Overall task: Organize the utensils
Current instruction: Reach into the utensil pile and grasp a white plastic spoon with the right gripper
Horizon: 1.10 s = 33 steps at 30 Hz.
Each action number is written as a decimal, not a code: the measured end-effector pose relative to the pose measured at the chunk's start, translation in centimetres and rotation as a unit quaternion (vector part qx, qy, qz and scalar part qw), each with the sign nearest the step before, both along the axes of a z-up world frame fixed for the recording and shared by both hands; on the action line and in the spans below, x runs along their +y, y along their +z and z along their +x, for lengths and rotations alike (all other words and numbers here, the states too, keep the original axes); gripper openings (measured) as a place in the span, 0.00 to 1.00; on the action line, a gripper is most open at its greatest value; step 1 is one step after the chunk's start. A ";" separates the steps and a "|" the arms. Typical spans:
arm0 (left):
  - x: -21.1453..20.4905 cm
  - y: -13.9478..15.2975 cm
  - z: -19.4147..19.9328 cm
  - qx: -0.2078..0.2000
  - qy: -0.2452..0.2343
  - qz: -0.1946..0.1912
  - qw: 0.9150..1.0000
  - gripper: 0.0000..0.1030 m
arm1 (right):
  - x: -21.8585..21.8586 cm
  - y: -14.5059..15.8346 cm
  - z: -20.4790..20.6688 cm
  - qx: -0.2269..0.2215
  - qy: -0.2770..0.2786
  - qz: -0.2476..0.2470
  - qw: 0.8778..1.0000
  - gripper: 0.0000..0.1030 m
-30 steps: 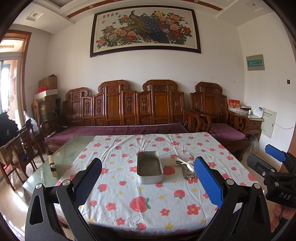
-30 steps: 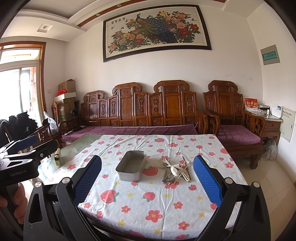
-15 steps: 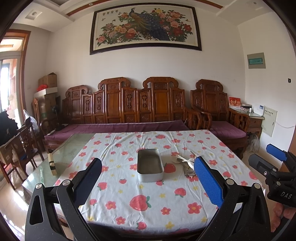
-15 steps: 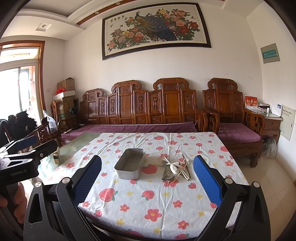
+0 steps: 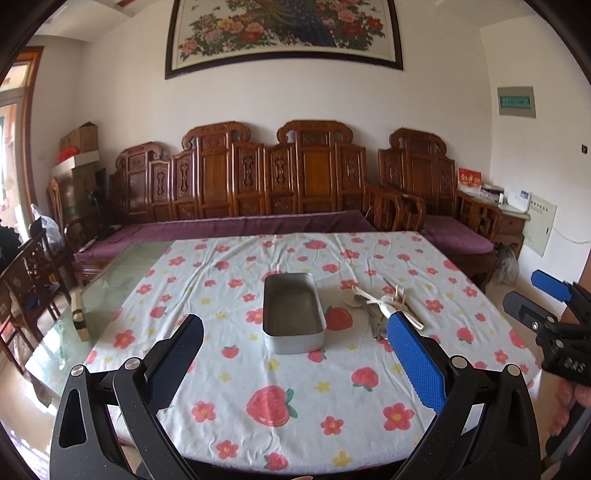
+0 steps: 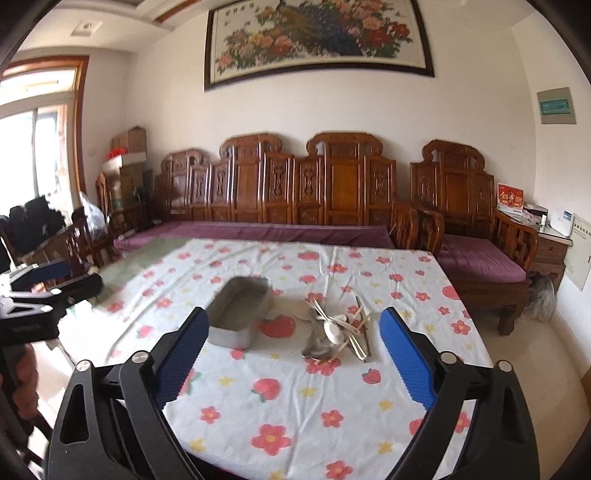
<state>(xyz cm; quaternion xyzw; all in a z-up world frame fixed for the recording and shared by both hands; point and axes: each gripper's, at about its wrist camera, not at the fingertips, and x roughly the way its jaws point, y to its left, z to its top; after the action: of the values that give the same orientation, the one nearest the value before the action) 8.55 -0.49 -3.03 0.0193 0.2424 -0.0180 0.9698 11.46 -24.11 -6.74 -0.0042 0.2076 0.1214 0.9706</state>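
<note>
Where the flowered cloth (image 5: pixel 295 387) covers the worktop (image 5: pixel 122 269), a metal tin (image 5: pixel 293 314) is seen lying open and empty near the middle, its long side running away from the cameras. Just beside it, at about three o'clock in the left wrist view, a heap of utensils (image 5: pixel 384 306) is piled: pale spoons, a metal spoon and thin sticks are crossed over one another, and single pieces cannot all be told apart. The heap and the tin are apart, with a strawberry print of the cloth between them.

The left hand-held gripper (image 5: pixel 295 354) is held above the near part of the worktop with its jaws wide apart; nothing is between them, and the tin is framed in the gap beyond. Its right blue pad overlaps the near end of the heap in the picture, but no contact can be told.

The right hand-held gripper (image 6: pixel 291 350) is likewise held above the cloth with its jaws apart, though they have just been closing a little; nothing is gripped. In its view the heap (image 6: pixel 340 328) is seen at about twelve o'clock between the pads, and the tin (image 6: pixel 240 314) at about eleven o'clock, partly behind the left pad.

Each gripper is seen at the edge of the other's view: the right one at three o'clock in the left wrist view, the left one at nine o'clock in the right wrist view. Behind the worktop a carved wooden bench (image 5: pixel 258 184) with a purple cushion is set against the wall, under a framed painting (image 5: pixel 288 33).
</note>
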 end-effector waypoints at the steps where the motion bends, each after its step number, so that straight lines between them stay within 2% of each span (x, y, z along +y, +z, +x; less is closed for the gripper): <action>1: -0.1 -0.3 0.5 0.004 -0.002 0.001 1.000 0.94 | -0.4 -0.8 1.4 0.012 0.004 -0.005 1.000 0.85; 7: -1.0 -3.1 4.5 0.037 -0.025 0.000 0.999 0.94 | -2.2 -4.7 7.8 0.063 0.005 -0.028 0.998 0.67; 12: -2.6 -5.7 7.7 0.062 -0.051 -0.001 0.997 0.94 | -3.4 -8.9 12.8 0.103 0.003 -0.037 0.994 0.57; 18: -4.6 -8.9 10.9 0.091 -0.075 0.001 0.993 0.94 | -4.6 -13.6 18.1 0.152 0.017 -0.038 0.988 0.56; 23: -5.3 -10.8 13.2 0.113 -0.082 0.011 0.990 0.94 | -4.2 -16.1 21.8 0.185 0.043 -0.043 0.981 0.53; 33: -6.0 -13.6 17.4 0.147 -0.085 0.010 0.985 0.94 | -1.2 -20.1 29.3 0.248 0.073 -0.044 0.965 0.34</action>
<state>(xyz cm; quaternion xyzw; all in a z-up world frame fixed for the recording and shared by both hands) 25.93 -6.50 -16.60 0.0470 0.3800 -0.1002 0.9183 40.73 -25.36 -26.87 -0.0318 0.4458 0.1798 0.8763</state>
